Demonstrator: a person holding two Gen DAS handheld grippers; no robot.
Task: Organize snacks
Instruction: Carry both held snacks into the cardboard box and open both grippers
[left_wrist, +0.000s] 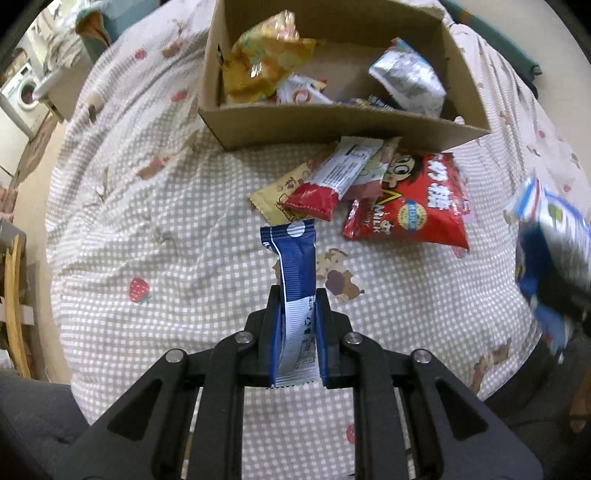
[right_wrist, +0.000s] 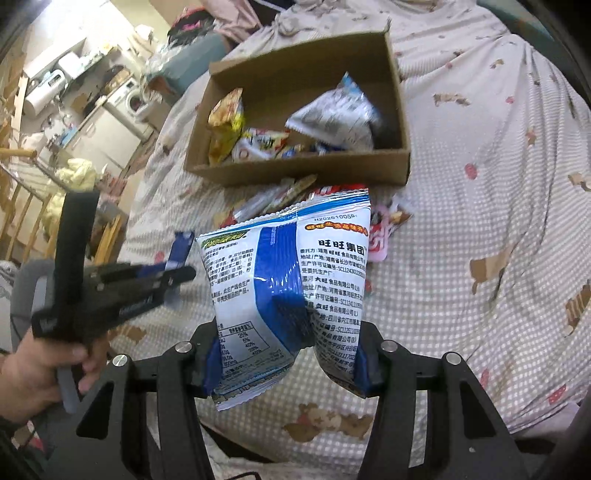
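My left gripper (left_wrist: 297, 314) pinches the slim blue sachet (left_wrist: 295, 266) by its lower end so it stands clear of the bed (left_wrist: 177, 229); my right gripper (right_wrist: 291, 354) squeezes the puffy blue-and-white bag (right_wrist: 288, 280) at its sides, held above the cover; loose red packets (left_wrist: 413, 199) wait at one o'clock; beyond, at twelve, the cardboard box (left_wrist: 332, 122) sits open-topped, ready to take both.
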